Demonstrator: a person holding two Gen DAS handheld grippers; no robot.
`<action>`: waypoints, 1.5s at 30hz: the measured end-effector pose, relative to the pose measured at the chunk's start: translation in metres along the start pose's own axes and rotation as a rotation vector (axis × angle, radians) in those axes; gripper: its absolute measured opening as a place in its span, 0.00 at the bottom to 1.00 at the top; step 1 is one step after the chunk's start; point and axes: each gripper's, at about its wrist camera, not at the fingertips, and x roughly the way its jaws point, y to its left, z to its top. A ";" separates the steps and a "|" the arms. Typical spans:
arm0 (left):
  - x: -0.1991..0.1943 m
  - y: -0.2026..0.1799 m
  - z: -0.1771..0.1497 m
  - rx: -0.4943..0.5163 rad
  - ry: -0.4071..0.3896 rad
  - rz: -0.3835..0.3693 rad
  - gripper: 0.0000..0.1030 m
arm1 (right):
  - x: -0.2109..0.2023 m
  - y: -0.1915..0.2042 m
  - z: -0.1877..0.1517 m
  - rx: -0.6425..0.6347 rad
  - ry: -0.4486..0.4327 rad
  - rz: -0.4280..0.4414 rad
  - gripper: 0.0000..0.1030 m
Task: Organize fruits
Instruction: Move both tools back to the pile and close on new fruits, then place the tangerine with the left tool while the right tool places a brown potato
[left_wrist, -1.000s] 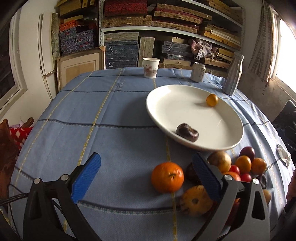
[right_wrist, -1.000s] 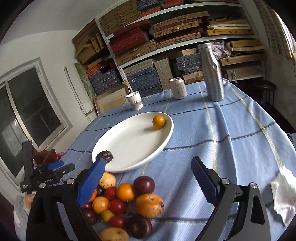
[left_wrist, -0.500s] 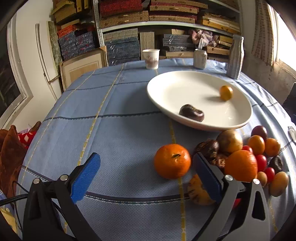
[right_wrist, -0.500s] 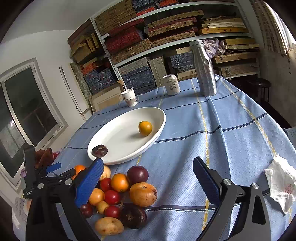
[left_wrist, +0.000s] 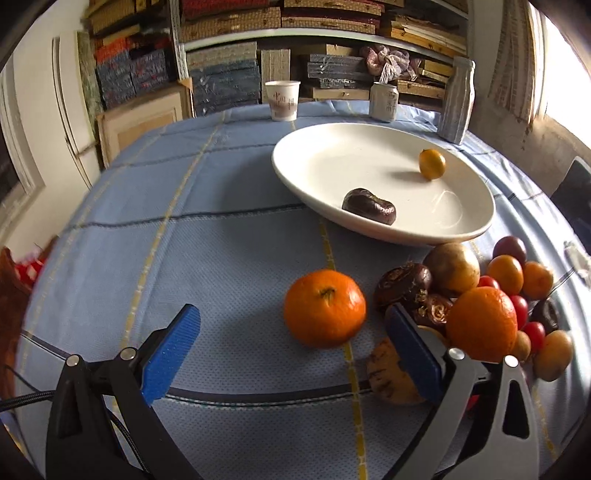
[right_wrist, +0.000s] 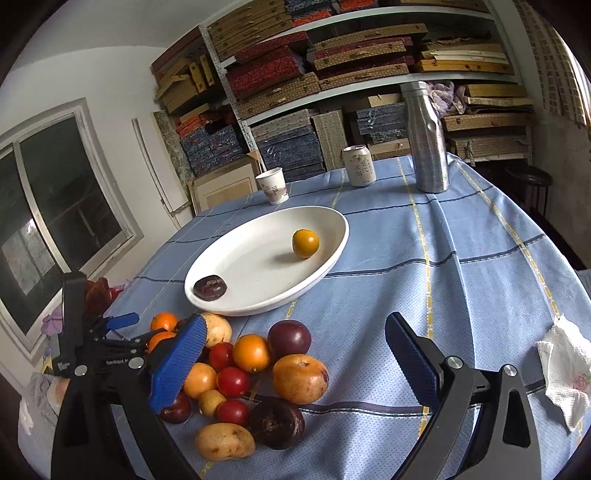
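left tongs (left_wrist: 291, 354): released, blue pads spread wide, hovering low over the bench, grasping nothing
right tongs (right_wrist: 295, 363): released, jaws wide apart, above the fruit pile, nothing between them
bench (left_wrist: 207, 229): round, covered with a light blue cloth with dark and yellow stripes
large orange mandarin with green stem (left_wrist: 325, 308): on the cloth, alone, just ahead of the left tongs between the pads' lines, left of the pile, not touched
white oval ceramic plate (left_wrist: 332, 155): far side of the pile, centre-right in the left wrist view
small orange citrus (right_wrist: 305, 243): on the plate, far-right part
dark brown wrinkled fruit (right_wrist: 209, 287): on the plate, near-left edge
fruit pile (right_wrist: 255, 373): near the plate's near rim, on the cloth; mixed orange, red, yellow and dark purple pieces touching each other
second big orange (left_wrist: 482, 325): near the left tongs' right pad, resting against the pile
round purple plum (right_wrist: 289, 338): far side of the pile, close to the plate
white paper cup (right_wrist: 273, 184): far edge of the bench, left of the can
pale drink can (right_wrist: 358, 165): far edge, upright
tall silver metal bottle (right_wrist: 426, 140): far right, upright
crumpled white tissue (right_wrist: 563, 369): right edge of the bench, well apart from the fruit
background: shelves of stacked boxes behind the bench; window at left in the right wrist view
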 end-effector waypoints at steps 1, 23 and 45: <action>0.001 0.001 0.000 -0.008 0.005 -0.008 0.92 | 0.000 0.001 -0.001 -0.008 0.000 0.001 0.95; 0.011 -0.017 0.006 0.066 0.011 -0.066 0.46 | 0.018 0.025 -0.029 -0.170 0.171 -0.044 0.64; 0.005 -0.010 0.005 0.014 -0.013 -0.100 0.44 | 0.044 -0.008 -0.024 0.018 0.272 0.016 0.44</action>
